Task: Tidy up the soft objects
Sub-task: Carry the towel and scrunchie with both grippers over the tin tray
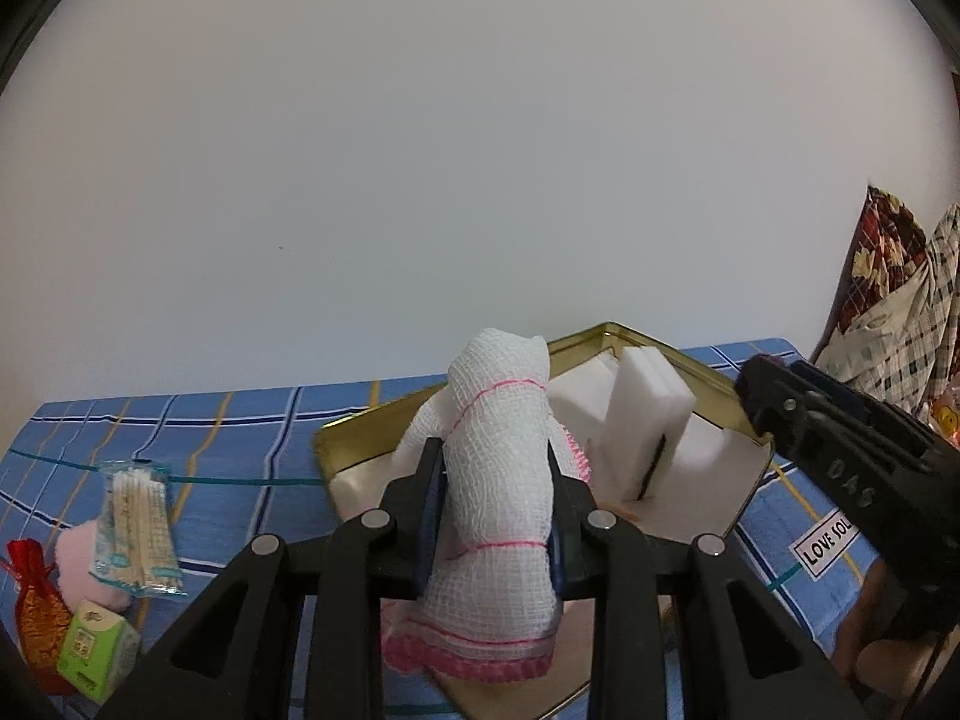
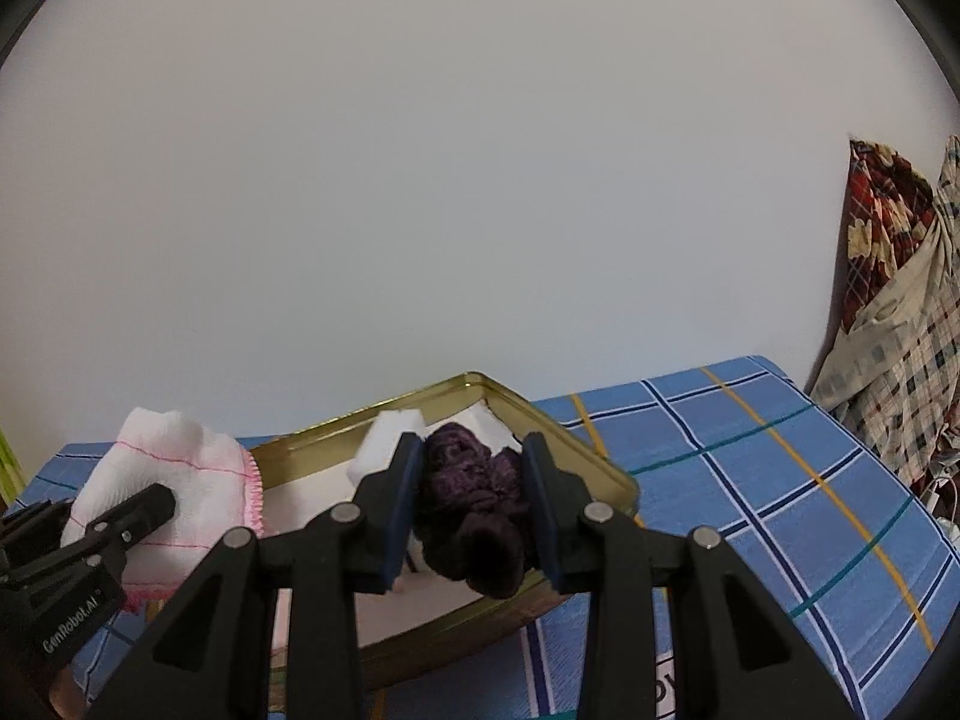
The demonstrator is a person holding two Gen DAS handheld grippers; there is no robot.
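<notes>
My left gripper (image 1: pixel 495 468) is shut on a white gauze cloth with pink trim (image 1: pixel 501 480), held above the near part of a gold tin tray (image 1: pixel 342 429). The cloth also shows in the right wrist view (image 2: pixel 180 480). My right gripper (image 2: pixel 471 480) is shut on a dark purple knitted bundle (image 2: pixel 474 504), held over the tray (image 2: pixel 564 426). White foam sponges (image 1: pixel 648 420) stand inside the tray. The right gripper shows at the right of the left wrist view (image 1: pixel 840 450).
On the blue checked cloth (image 1: pixel 240 438) at the left lie a packet of cotton swabs (image 1: pixel 138 528), a pink pad (image 1: pixel 78 552), a red pouch (image 1: pixel 33 612) and a green box (image 1: pixel 99 648). Patterned fabrics hang at the right (image 2: pixel 900 330). A white wall stands behind.
</notes>
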